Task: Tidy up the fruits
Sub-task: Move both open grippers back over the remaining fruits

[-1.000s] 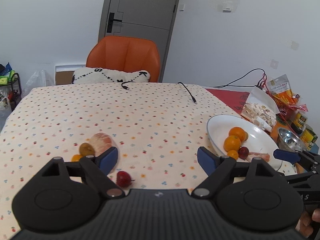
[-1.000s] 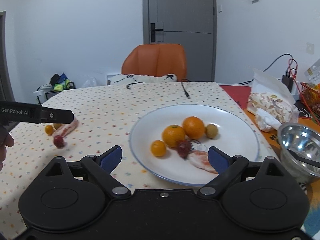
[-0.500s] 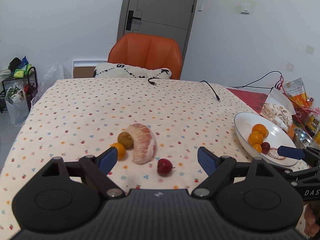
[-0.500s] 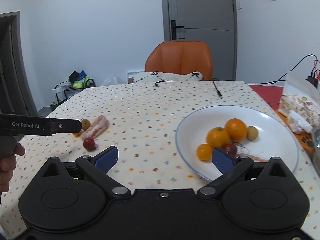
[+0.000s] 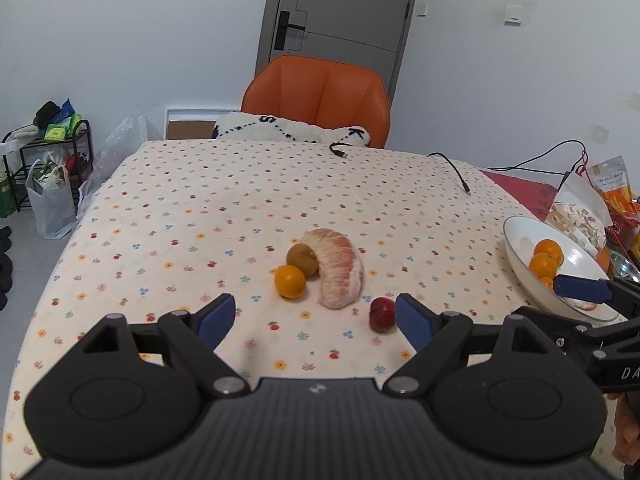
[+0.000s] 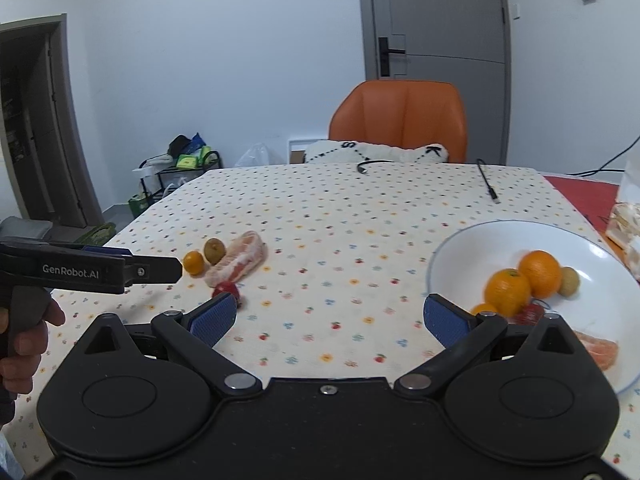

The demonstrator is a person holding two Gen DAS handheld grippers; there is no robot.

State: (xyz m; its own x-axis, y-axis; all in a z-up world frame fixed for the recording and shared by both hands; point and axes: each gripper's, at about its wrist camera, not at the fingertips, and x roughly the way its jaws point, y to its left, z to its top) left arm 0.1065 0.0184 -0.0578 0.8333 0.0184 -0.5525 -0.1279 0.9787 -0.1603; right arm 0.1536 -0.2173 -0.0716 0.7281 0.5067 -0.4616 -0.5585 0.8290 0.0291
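Observation:
Loose on the dotted tablecloth lie a pomelo segment (image 5: 339, 269), a kiwi (image 5: 302, 258), a small orange (image 5: 290, 281) and a small red fruit (image 5: 381, 314). They also show in the right wrist view: the pomelo segment (image 6: 237, 261), kiwi (image 6: 214, 250), orange (image 6: 193, 262) and red fruit (image 6: 226, 290). A white plate (image 6: 480, 240) at the right holds oranges (image 6: 522, 280), a kiwi and other pieces. My left gripper (image 5: 316, 318) is open and empty, just short of the loose fruit. My right gripper (image 6: 328, 314) is open and empty, left of the plate.
An orange chair (image 5: 320, 100) with a white cushion stands at the table's far edge. Black cables (image 5: 452, 168) lie on the far right of the cloth. Snack bags (image 5: 580, 212) and a metal bowl crowd the right edge. A rack with bags (image 5: 48, 152) stands on the floor at left.
Both grippers have swung left. The loose fruit has moved from the left edge toward the centre of the left wrist view, and the plate has slid to the right in both views.

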